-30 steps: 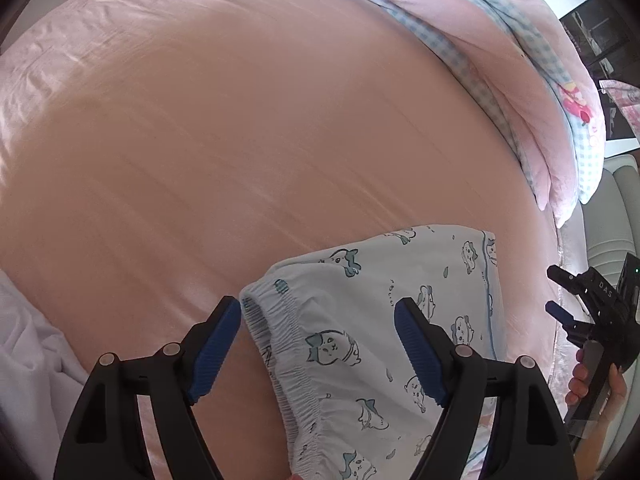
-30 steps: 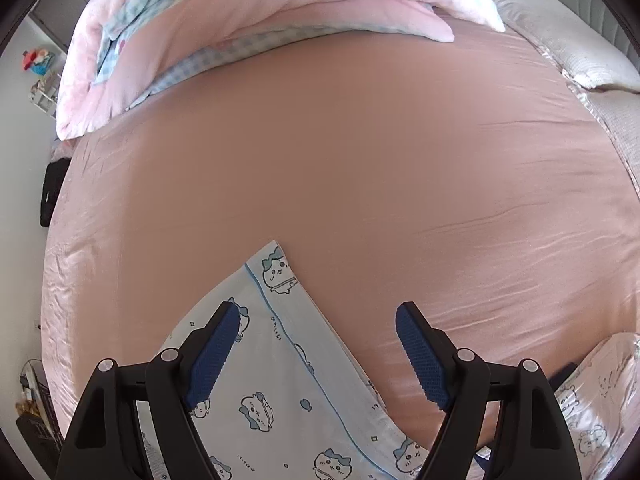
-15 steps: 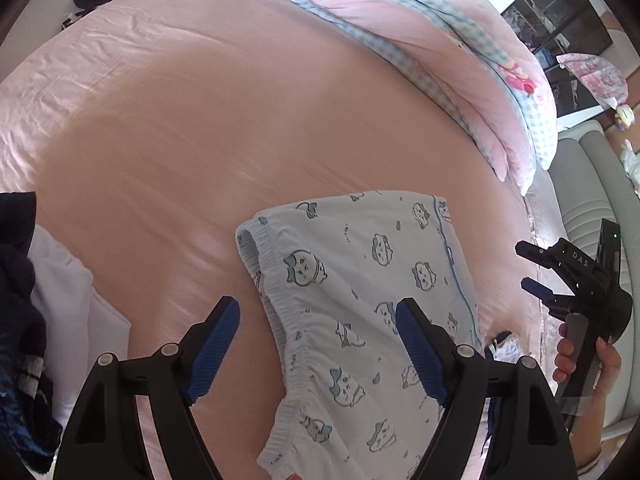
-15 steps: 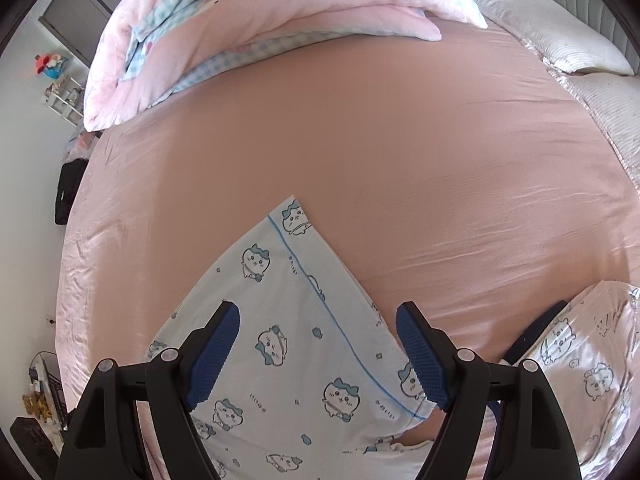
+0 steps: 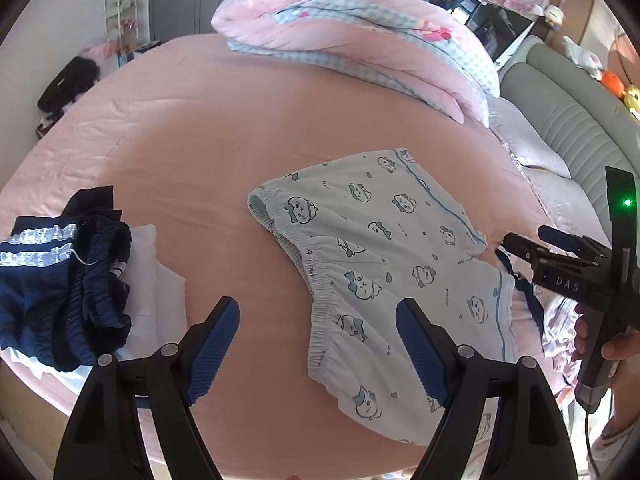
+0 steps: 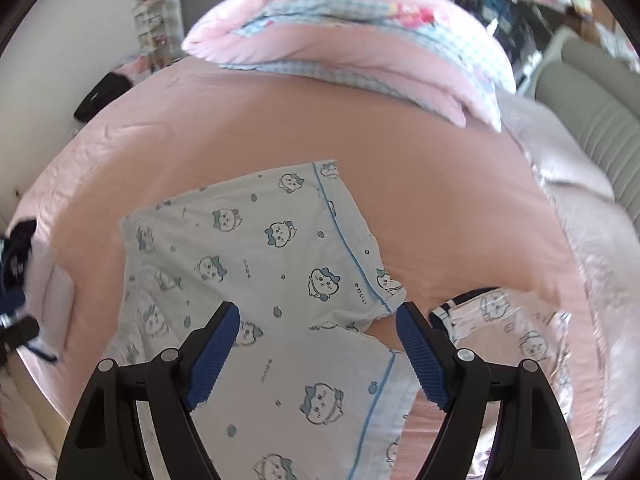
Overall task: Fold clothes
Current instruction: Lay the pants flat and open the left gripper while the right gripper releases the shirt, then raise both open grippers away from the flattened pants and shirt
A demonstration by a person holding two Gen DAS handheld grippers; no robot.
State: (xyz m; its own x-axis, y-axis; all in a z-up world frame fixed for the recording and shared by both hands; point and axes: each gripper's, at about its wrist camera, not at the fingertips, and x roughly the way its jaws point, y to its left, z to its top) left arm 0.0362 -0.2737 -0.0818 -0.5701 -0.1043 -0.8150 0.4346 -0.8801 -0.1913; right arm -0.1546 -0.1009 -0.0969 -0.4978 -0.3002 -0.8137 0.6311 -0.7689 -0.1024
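Pale blue shorts point(image 5: 380, 272) printed with cartoon animals lie spread flat on the pink bed sheet point(image 5: 200, 152), elastic waistband toward the left. My left gripper point(image 5: 316, 308) hovers above the waistband, open, its pads clear of the cloth. In the right wrist view the same shorts point(image 6: 256, 248) lie below my right gripper point(image 6: 318, 312), which is also open and holds nothing. That right gripper point(image 5: 524, 238) shows at the right edge of the left wrist view, held by a hand point(image 5: 612, 344), just past the shorts' leg hems.
A navy garment with white stripes point(image 5: 60, 288) lies on white cloth point(image 5: 152, 280) at the left. A matching printed top point(image 6: 512, 328) lies right of the shorts. A folded pink quilt point(image 5: 360, 40) fills the far side. A grey padded headboard point(image 5: 580, 128) runs along the right.
Both grippers have drawn back and risen from the shorts while rolling. Much more of the bed shows now, and the navy garment and printed top have come into view.
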